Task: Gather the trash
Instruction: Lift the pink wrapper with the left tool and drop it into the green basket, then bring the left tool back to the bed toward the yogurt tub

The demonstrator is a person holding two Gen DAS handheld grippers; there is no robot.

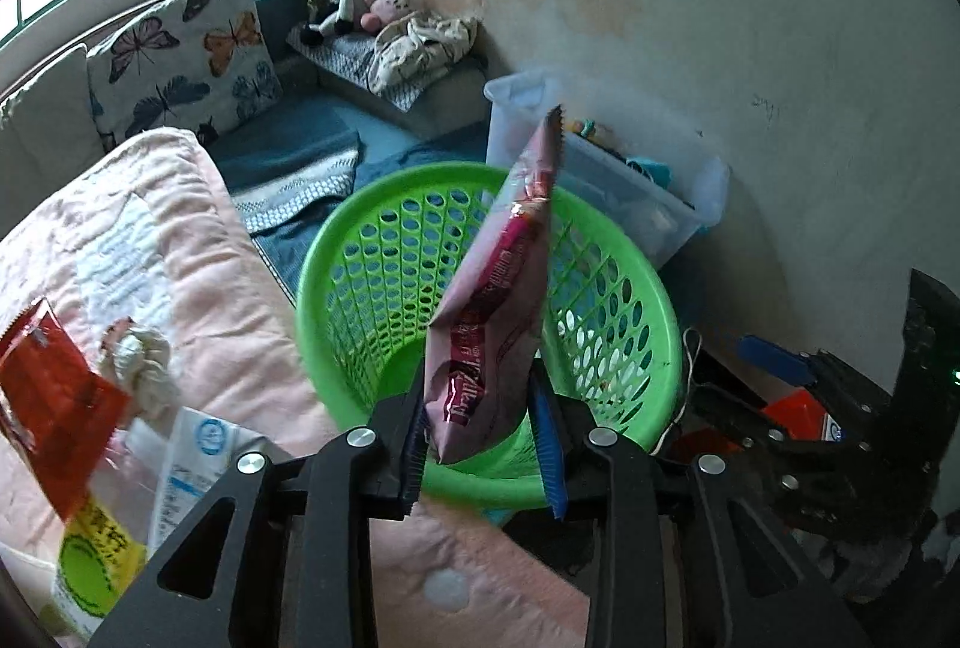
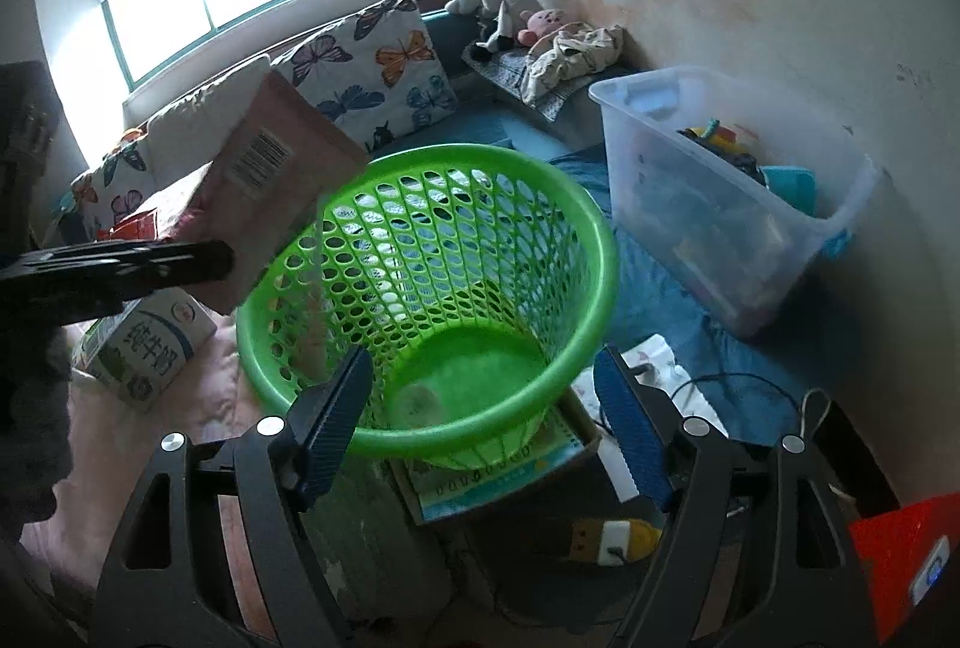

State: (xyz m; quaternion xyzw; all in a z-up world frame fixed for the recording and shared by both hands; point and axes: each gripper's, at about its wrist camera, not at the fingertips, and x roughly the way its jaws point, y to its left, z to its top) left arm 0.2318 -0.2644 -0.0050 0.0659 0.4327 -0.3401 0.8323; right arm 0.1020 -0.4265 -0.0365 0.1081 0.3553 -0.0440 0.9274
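Pink snack wrapper (image 1: 498, 300) pinched at its lower end between the left gripper (image 1: 483, 444) jaws, standing up over the mouth of the green basket (image 1: 384, 252). Basket is the landmark.

Left wrist view only: left of the basket, on the pink quilt (image 1: 198, 252), lie a red wrapper (image 1: 54, 378), a crumpled white wad (image 1: 141, 360) and a white-and-blue pack (image 1: 192, 444); a yellow-green label (image 1: 102, 552) sits nearest the camera. Right of the basket, the other gripper shows dark, with something red under it.

Right wrist view only: the right gripper (image 2: 480, 426) jaws are spread, nothing between the pads, straddling the basket's near rim (image 2: 480, 438). Basket floor looks bare except for a faint roundish patch. Wrapper (image 2: 282, 180) seen from its back, barcode up, at the basket's left rim. A milk carton (image 2: 144, 348) lies left of the basket; a book under it.

Both views: clear storage bin (image 2: 732, 204) beyond-right of the basket, butterfly cushion (image 1: 180, 60) and plush toys (image 2: 504, 6) behind.
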